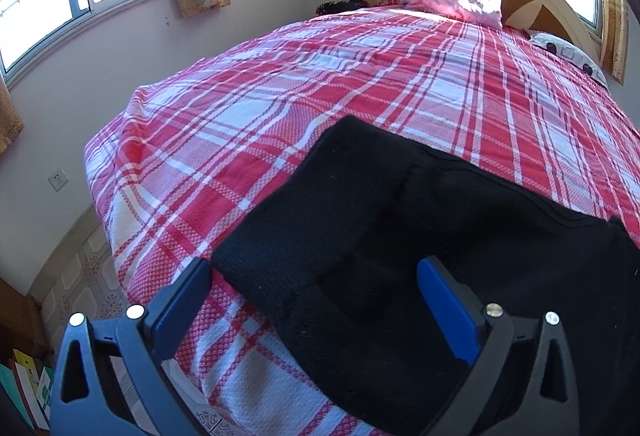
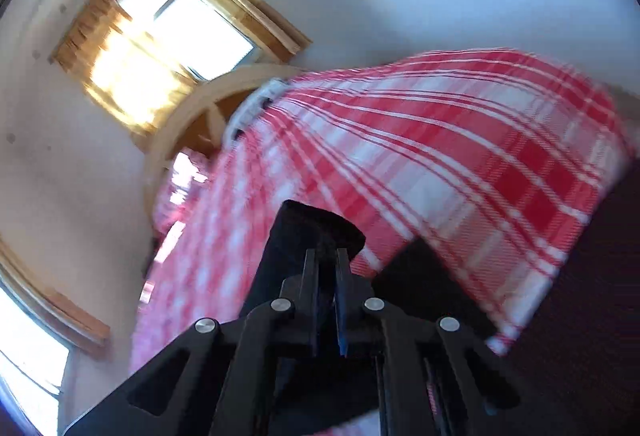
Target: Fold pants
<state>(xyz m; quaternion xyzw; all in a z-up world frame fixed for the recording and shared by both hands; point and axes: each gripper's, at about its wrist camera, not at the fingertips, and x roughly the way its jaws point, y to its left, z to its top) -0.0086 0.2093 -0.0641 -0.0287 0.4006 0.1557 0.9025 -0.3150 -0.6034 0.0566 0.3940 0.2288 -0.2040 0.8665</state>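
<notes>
Clamping black knit pants (image 2: 312,232), right hand-held gripper (image 2: 327,260) lifting one end off red-and-white plaid bed (image 2: 460,155); left hand-held gripper (image 1: 316,288) hovering spread apart over remainder. Folding barely beginning, apparently.

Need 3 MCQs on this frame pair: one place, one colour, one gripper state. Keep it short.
1. Where do the pants lie?
A. on the floor
B. on the bed's near end
C. on the pillow

2. The bedspread is checked in:
A. red and white
B. green and yellow
C. plain blue

3. The right gripper is:
A. wide open, empty
B. out of view
C. shut on black cloth

B: dark fabric lies on the bed beneath the open left gripper.
A: red-white plaid shows in both views.
C: its fingers pinch a black fold.
</notes>
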